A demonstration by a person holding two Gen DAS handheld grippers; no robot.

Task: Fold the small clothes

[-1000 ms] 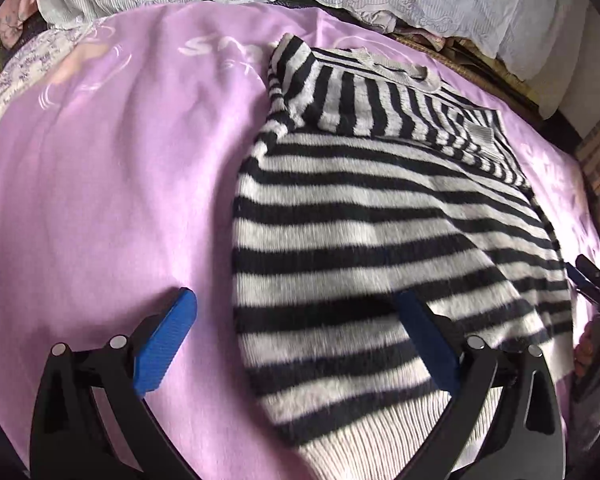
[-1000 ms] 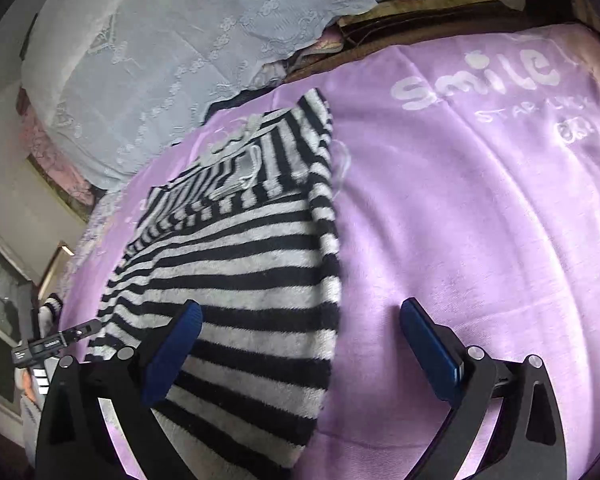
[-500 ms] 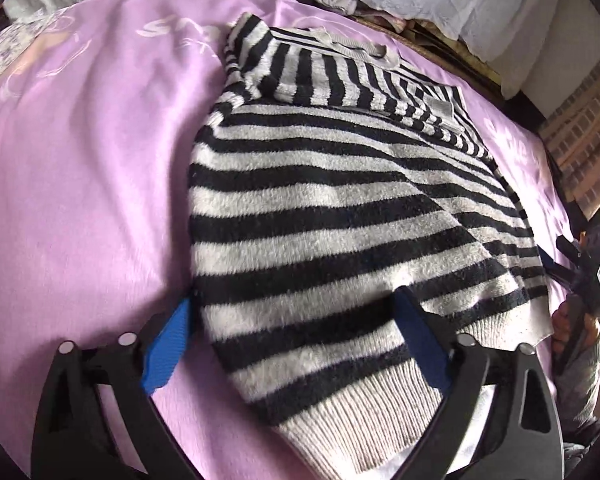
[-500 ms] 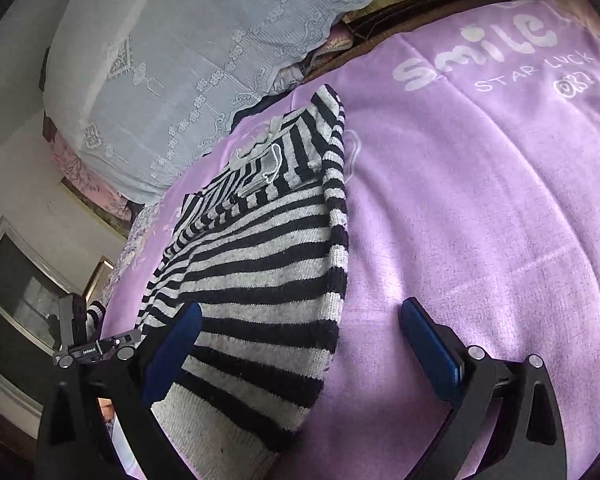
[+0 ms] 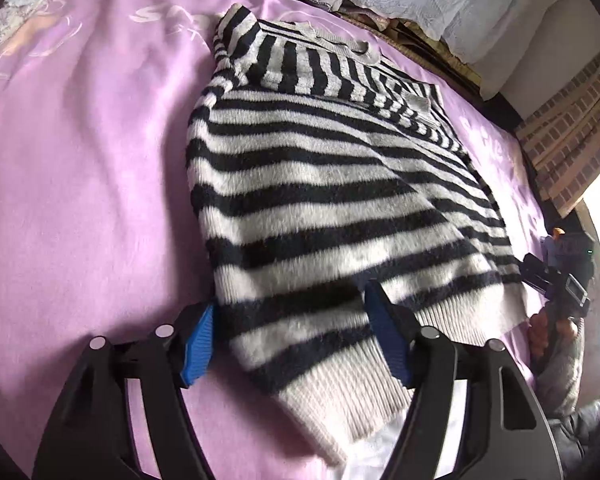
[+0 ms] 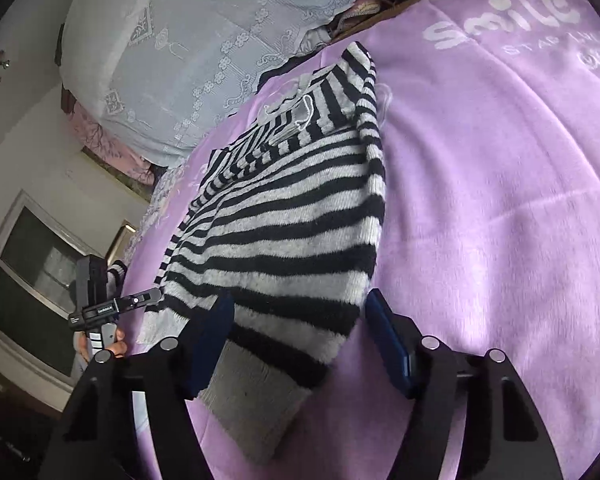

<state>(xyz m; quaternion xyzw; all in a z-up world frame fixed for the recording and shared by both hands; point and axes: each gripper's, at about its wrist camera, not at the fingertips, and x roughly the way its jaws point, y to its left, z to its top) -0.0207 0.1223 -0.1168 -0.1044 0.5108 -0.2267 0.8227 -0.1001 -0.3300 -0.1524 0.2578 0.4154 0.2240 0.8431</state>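
Sweater [image 5: 332, 184]: one, striped, on purple blanket [image 5: 80, 184]. Two grippers, left [image 5: 290, 338], right [image 6: 300, 340]; jaws closing astride hem corners, not yet clamped.

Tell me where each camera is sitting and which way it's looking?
Left wrist: sits on the left gripper, looks down over the striped sweater's hem corner; its own fingers show, plus the right hand.
Right wrist: sits on the right gripper, looks down at the other hem corner; its fingers and the left hand show.
Both see the sweater and the purple blanket.
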